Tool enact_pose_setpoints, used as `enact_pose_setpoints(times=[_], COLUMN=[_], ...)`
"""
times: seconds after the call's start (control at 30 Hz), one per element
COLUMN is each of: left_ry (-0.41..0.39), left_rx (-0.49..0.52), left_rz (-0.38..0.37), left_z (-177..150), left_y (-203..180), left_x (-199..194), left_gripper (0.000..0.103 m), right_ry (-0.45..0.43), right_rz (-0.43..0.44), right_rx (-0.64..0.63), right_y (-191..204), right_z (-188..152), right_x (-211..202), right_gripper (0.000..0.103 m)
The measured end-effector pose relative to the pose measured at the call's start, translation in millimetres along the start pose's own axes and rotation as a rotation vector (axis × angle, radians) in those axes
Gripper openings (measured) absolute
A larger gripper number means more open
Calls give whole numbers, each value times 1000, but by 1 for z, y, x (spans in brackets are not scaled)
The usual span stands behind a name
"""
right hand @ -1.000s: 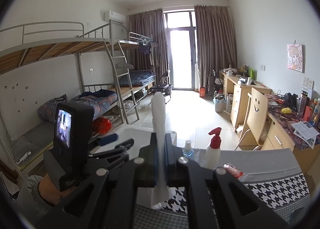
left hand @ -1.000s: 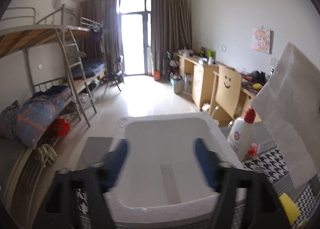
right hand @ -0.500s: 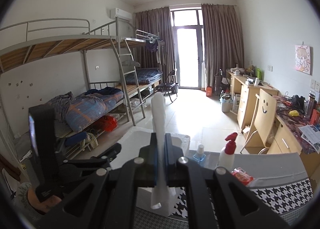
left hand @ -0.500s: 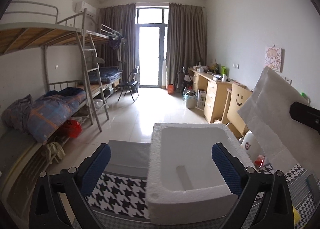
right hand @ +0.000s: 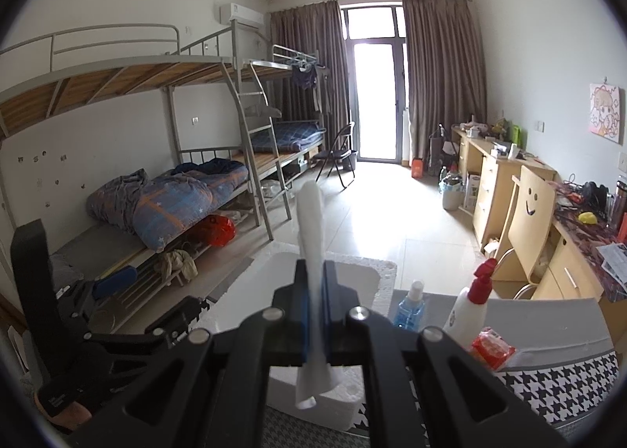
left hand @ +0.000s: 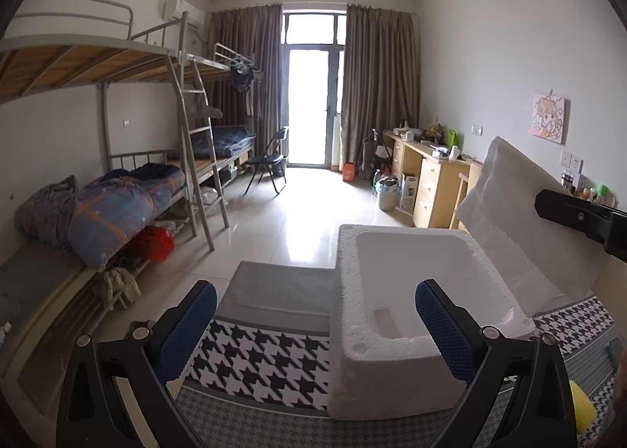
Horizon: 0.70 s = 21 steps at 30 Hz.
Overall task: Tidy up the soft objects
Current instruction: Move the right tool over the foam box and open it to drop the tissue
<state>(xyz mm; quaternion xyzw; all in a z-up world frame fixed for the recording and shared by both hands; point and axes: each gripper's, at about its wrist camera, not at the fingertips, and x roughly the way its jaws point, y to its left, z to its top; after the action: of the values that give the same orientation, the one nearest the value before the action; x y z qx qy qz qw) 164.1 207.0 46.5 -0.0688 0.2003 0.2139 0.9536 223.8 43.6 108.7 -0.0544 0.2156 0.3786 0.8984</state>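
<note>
Right wrist: right tool point(right hand: 313, 314) pinching white foam sheet point(right hand: 311, 236) edge-on at centre; left tool point(left hand: 313, 330) spread, empty. Next, probably: lowering into foam box point(left hand: 411, 291).

- Your white foam box point(left hand: 395, 377) at 5 o'clock in the left view looks like matt, grainy polystyrene.
- The foam sheet point(right hand: 311, 252) clamped in your right gripper point(right hand: 313, 314) is thin, soft and matt white.
- The left gripper point(left hand: 313, 334) has black plastic arms and blue, dimpled rubbery pads point(left hand: 443, 330).
- The houndstooth tablecloth point(left hand: 266, 358) is woven, matt cloth.
- The floor tiles point(left hand: 298, 228) at 12 o'clock are glossy and mirror the window.
- The bunk bed frame point(left hand: 184, 126) at 10 o'clock is grey painted metal with wooden slats.
</note>
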Motion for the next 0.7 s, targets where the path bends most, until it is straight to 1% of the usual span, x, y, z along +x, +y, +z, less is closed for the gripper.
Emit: enact_pose_setpoints(times=[0.13,0.27,0.47,0.7], left_ry=[4,10,18,0], left_rx=[-12,8,-3,3], left_rz=[4,21,26,30], left_z=[-4,-8,-13,-15], left_y=[6,5,15,19], left_x=[-1,-3,-4,-10], left_gripper=[102,102,102,102], right_ry=[23,39,72,121], right_rz=[-3,-8,-11,-9], right_rx=[1,-9,-17,-10], right_y=[1,4,7,11], right_z=[-1,-4,-8,-12], right_x=[10,18,31,50], right_gripper=[8,8,8,8])
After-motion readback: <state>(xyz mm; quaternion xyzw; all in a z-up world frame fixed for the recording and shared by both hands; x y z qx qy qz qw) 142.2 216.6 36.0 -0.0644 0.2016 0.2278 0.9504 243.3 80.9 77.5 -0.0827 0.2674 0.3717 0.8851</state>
